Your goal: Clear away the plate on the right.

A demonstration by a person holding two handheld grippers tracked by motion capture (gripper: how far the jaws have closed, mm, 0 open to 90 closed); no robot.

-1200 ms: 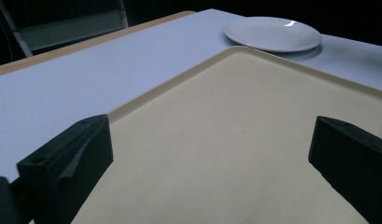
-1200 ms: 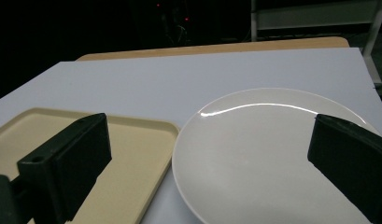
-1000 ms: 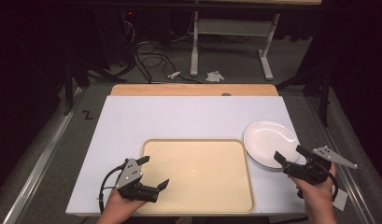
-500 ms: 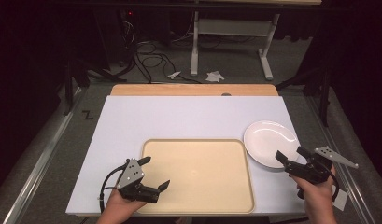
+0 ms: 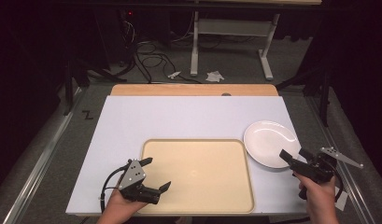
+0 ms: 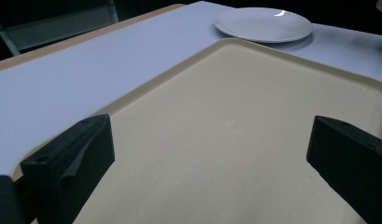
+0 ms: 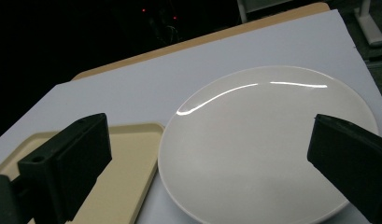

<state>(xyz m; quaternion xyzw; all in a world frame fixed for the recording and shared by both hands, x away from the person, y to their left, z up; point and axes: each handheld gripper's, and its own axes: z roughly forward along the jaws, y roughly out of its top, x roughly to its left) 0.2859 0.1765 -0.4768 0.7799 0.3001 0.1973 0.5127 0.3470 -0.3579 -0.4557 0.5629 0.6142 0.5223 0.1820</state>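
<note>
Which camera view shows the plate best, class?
The right gripper view: the plate looms large and close between the open jaws, its rim beside the tray. The high view shows it whole but small; the left gripper view shows it far off.

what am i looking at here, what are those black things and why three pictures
A person sits at a table and holds a hand-held grasping tool in each hand: the left tool and the right tool. Each has two black jaws.

The high view comes from a fixed camera above, looking down. The other two come from cameras riding on each tool, so its own black jaws frame the bottom of the picture.

On the table lie a beige tray and a white plate just right of it. The left tool hangs open over the tray's near left corner; the right tool, also open, points at the plate's near edge. Neither holds anything.
</note>
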